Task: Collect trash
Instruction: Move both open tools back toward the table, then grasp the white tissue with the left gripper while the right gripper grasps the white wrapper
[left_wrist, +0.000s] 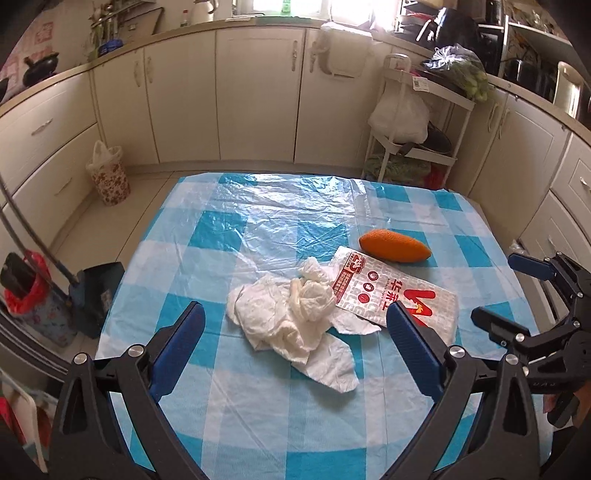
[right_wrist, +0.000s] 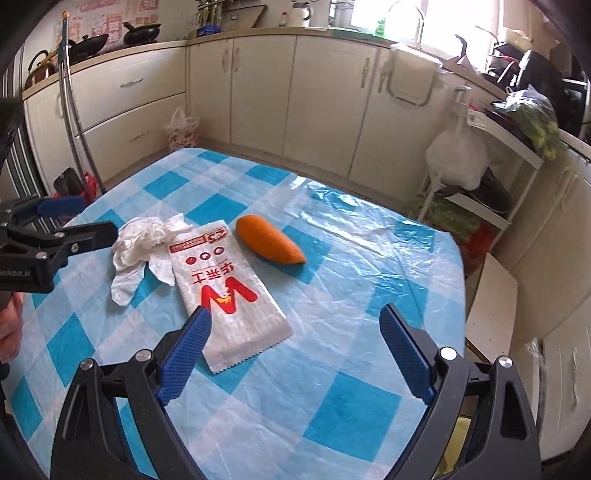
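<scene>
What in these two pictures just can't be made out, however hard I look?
- Wrapper: in the left view its near corner sits behind a blue finger.
- Tissue: in the right view the left gripper may cover its far edge.
- Clear bag: whether it is open or empty cannot be told; glare washes it out.
- Window: overexposed, nothing outside shows.
</scene>
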